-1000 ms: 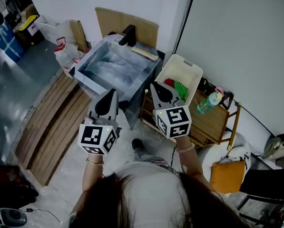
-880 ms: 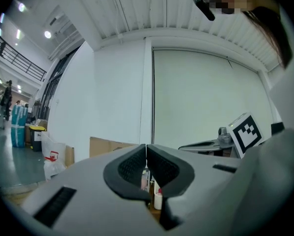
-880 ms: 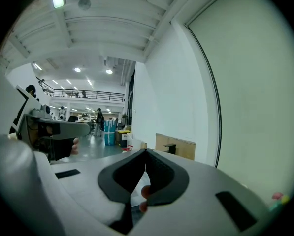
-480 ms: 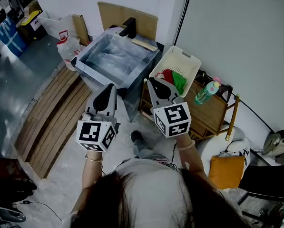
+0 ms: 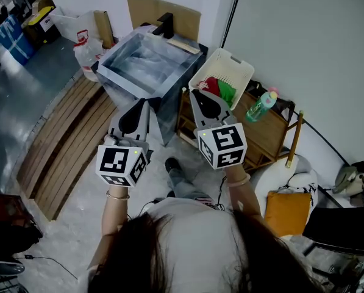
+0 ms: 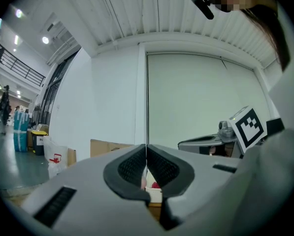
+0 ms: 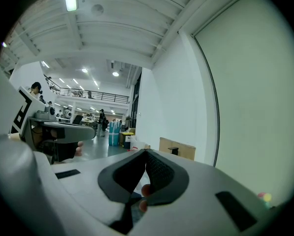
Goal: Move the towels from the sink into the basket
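In the head view the steel sink stands against the far wall with pale crumpled towels lying in it. To its right a white plastic basket sits on a wooden shelf and holds red and green cloths. My left gripper is held level in front of the sink, shut and empty. My right gripper is held level in front of the basket, also shut and empty. Both gripper views show jaws closed tip to tip with nothing between them.
A black faucet and cardboard stand behind the sink. A green bottle lies on the wooden shelf. Wooden slats cover the floor at left, white bags beyond them. An orange cushion sits at lower right.
Both grippers have drawn back from the sink and basket, which now appear higher and farther off in the head view. Both stayed shut.
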`<state>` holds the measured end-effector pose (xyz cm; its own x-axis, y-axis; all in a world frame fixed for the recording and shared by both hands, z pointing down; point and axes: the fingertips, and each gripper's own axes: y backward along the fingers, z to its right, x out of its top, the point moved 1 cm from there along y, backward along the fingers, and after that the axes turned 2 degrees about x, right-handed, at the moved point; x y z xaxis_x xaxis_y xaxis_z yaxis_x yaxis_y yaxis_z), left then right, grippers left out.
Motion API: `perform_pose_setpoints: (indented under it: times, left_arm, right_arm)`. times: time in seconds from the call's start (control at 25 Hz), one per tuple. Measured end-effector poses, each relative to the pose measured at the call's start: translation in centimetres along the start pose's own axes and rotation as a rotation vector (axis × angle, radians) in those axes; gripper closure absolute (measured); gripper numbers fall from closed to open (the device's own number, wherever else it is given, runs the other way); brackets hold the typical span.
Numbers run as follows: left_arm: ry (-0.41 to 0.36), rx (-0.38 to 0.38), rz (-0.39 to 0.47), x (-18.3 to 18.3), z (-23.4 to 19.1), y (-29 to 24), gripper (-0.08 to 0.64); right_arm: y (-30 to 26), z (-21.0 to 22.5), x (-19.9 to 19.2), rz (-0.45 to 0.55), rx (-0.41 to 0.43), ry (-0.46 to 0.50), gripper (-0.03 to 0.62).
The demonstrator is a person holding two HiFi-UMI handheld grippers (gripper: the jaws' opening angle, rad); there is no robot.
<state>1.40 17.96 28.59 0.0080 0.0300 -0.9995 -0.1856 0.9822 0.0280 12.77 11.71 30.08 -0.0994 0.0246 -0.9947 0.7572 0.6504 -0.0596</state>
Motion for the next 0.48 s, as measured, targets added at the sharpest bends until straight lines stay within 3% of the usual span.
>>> perform_pose_setpoints:
  times: [0.48]
  left_arm:
    - [-0.003, 0.003, -0.002, 0.0, 1.5, 3.0, 0.551]
  right_arm:
    - [3.2, -1.8, 0.3, 0.008, 0.001, 0.014, 0.568]
